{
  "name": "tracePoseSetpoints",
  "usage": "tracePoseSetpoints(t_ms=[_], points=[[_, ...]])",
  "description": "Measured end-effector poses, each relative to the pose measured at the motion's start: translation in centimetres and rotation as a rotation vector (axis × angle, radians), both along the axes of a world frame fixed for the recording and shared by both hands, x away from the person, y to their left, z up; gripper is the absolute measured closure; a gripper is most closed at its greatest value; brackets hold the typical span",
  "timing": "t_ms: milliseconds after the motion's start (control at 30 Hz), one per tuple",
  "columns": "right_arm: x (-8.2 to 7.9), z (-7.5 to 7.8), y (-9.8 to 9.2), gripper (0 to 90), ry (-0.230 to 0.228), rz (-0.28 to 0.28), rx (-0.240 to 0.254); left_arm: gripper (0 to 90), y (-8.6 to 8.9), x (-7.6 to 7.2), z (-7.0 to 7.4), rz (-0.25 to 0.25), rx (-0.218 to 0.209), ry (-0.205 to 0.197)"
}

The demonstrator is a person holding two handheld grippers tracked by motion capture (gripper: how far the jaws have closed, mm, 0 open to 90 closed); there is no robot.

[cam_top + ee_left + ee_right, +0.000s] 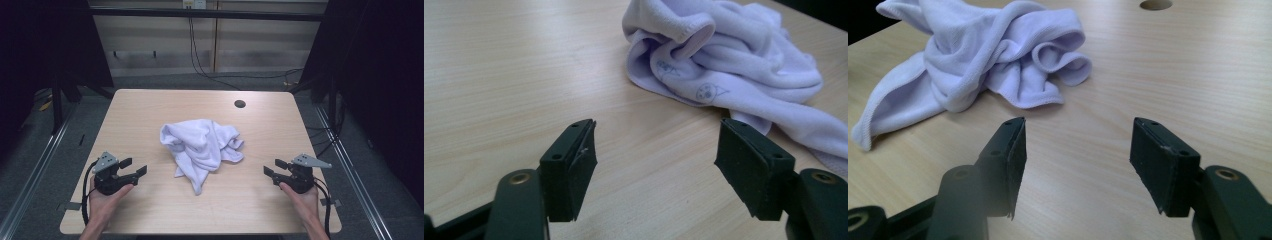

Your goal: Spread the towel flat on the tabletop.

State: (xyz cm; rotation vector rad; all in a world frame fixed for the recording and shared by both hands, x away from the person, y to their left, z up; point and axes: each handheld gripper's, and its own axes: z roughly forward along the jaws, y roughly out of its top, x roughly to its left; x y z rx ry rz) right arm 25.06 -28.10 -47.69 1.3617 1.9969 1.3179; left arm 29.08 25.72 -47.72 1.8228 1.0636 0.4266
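A crumpled white cloth (201, 145) lies in a heap at the middle of the wooden table (150, 107). My left gripper (134, 166) rests low at the table's front left, jaws open and empty, pointing toward the cloth. Seen along the left gripper's (656, 152) jaws, the cloth (724, 55) lies ahead and to the right, with small printed drawings on it. My right gripper (270, 167) sits at the front right, also open with nothing between its jaws. The right gripper view has my right gripper (1078, 145) over bare wood and the cloth (983, 55) ahead to the left.
A round cable hole (240, 104) is cut in the table near its far right edge, also seen as the hole (1155, 4) beyond the right jaws. Black cables (200, 65) hang behind the table. Metal rails (35, 165) run along the floor on both sides.
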Motion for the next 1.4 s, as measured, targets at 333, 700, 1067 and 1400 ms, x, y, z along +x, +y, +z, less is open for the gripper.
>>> tracePoseSetpoints(t_ms=[333,700,1067,1400], points=[[1.2,0.4,3.3,47.1,0.056,0.164,-0.06,46.5,-3.3,0.6,1.0,-0.121,-0.005,0.038],[6.8,1.3,11.9,48.1,0.027,0.351,-0.107,49.9,-9.1,3.6,0.9,-0.242,0.034,0.054],[10.6,-2.2,15.8,44.7,0.115,0.384,-0.172,36.3,-11.7,3.3,-0.8,-0.29,0.098,0.122],[9.1,-2.0,16.1,88.2,0.129,0.443,-0.171,56.0,-12.6,3.5,-1.7,-0.279,0.183,0.139]])
